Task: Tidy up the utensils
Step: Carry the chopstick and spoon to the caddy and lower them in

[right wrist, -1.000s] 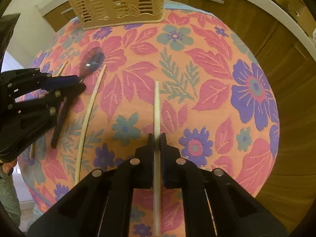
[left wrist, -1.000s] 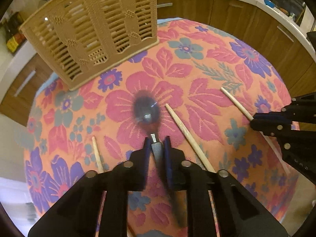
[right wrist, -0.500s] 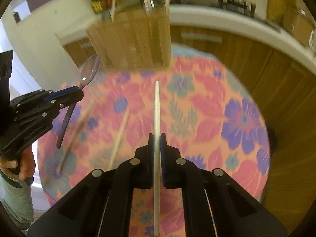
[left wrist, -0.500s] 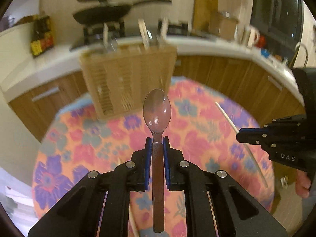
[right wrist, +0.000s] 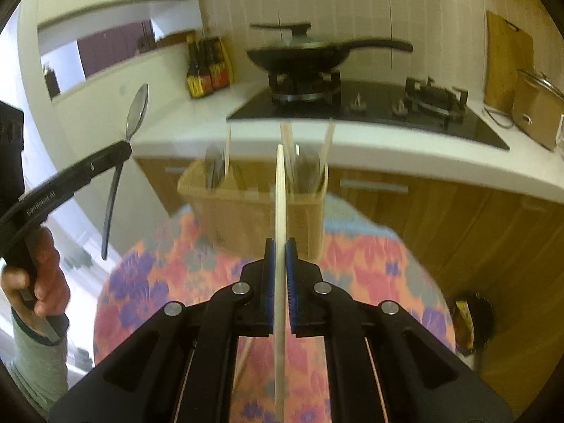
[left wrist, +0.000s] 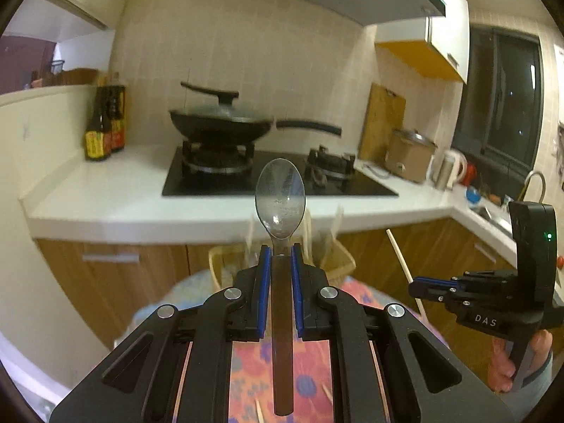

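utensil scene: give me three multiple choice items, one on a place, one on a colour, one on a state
1. Where is the woven beige plastic basket?
A. on the white counter
B. on the floral-clothed table
C. on the stove

2. What colour is the handle of the metal-bowled spoon?
A. dark
B. white
C. red

3. What is the state of the right gripper?
A. open and empty
B. shut on the spoon
C. shut on the pale wooden chopstick

Answers:
1 B, the basket stands on the floral-clothed table, in front of the counter.
2 A, the handle between the left gripper jaws is dark.
3 C, the jaws pinch the chopstick.
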The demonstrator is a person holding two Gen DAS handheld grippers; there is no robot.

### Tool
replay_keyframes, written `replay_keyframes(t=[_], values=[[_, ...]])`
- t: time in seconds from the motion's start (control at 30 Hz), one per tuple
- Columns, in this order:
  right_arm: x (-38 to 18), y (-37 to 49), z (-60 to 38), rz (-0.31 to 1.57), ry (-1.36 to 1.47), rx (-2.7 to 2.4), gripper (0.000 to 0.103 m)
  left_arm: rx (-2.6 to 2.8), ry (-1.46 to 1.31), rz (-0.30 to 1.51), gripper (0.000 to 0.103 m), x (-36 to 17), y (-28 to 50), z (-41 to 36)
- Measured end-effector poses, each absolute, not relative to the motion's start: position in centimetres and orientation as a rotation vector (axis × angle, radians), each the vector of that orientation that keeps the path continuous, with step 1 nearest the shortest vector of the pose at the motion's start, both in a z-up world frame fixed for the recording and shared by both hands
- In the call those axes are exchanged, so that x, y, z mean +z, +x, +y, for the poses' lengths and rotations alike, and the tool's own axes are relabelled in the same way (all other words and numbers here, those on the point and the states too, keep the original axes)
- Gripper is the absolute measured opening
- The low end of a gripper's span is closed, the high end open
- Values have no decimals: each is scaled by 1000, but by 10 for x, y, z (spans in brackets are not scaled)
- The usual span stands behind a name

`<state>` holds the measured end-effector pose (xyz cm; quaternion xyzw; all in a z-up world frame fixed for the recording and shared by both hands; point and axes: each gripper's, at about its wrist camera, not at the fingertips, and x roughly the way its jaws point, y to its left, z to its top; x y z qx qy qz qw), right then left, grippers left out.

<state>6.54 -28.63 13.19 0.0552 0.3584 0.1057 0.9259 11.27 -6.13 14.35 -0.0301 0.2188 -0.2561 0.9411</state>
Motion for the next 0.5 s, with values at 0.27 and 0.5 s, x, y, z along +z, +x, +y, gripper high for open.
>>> replay_keyframes(t=[0.27,0.5], values=[[148,129,-294,584,167,207,4,-537,-163,364,9,152,168,-61],[151,165,-306,449,260,263,4,-523,-200,337,9,136,205,-63]])
